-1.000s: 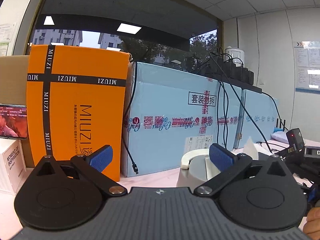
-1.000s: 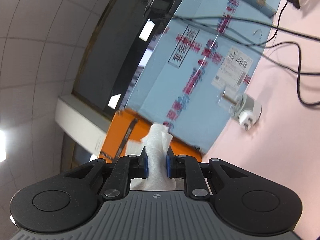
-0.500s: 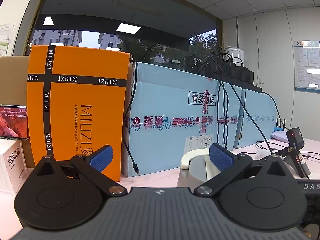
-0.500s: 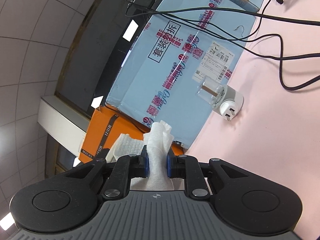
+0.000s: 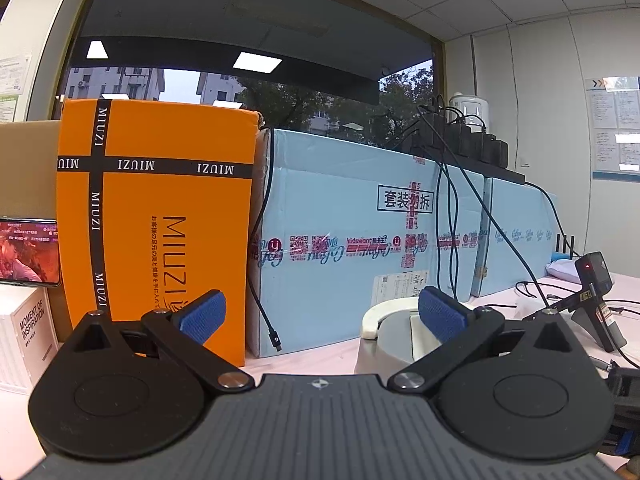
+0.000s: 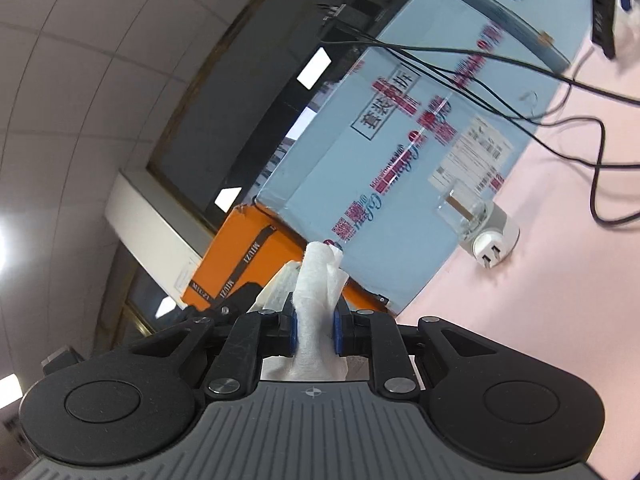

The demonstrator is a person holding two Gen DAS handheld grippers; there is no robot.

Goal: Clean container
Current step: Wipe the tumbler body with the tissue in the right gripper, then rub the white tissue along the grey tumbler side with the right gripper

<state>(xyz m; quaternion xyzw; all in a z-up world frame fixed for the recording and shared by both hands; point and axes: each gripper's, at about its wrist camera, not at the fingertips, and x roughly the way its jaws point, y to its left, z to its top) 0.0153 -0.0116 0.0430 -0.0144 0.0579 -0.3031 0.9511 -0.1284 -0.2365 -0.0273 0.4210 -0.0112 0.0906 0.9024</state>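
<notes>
The container [image 5: 394, 340] is a grey and white tub on the pink table, close in front of my left gripper [image 5: 322, 316], partly behind the right finger. The left gripper is open and empty. In the right wrist view the container [image 6: 482, 230] lies far off, with a clear top part. My right gripper [image 6: 314, 330] is shut on a crumpled white paper towel [image 6: 318, 280] and is held tilted above the table.
An orange MIUZI box [image 5: 156, 224] and light blue cartons [image 5: 352, 232] line the back of the table. Black cables [image 6: 580, 136] trail over the pink table. A phone [image 5: 28, 252] on a white box stands left. A black camera stand [image 5: 596, 300] is right.
My right gripper has rolled and shifted with the towel, so the container moved right in its view. The left gripper has stayed still and open.
</notes>
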